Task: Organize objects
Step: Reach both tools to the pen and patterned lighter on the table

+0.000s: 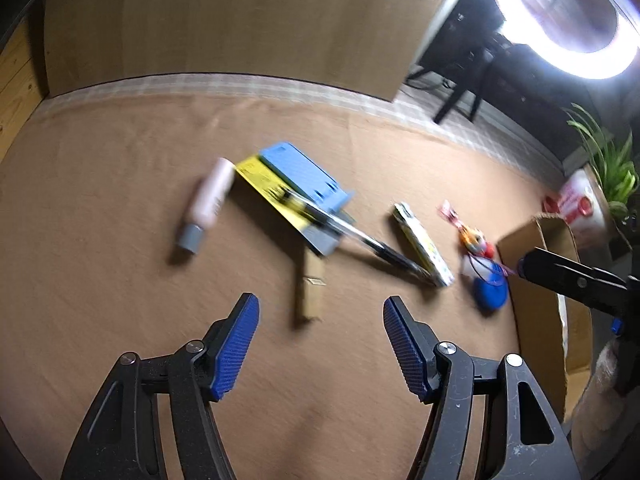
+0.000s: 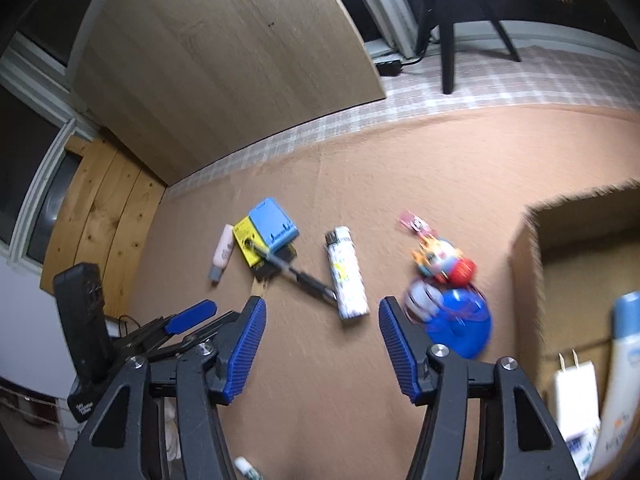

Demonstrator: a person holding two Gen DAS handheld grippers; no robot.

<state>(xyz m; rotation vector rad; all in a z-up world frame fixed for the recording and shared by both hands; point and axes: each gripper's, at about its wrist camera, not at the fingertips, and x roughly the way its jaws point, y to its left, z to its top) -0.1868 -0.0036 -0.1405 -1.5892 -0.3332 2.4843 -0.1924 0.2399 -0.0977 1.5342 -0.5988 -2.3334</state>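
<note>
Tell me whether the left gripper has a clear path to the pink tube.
Probably yes. The left gripper is open and empty, and the pink tube lies alone on bare brown cloth, apart from the yellow box.

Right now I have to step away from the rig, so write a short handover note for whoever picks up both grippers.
Left gripper: jaws open, nothing between them, above the brown cloth.
Right gripper: jaws open, nothing held.
On the cloth: pink tube, blue case on a yellow card, pen, lighter, toys.
Done: white charger and a bottle are in the cardboard box.
Left: probably box the loose items.
</note>
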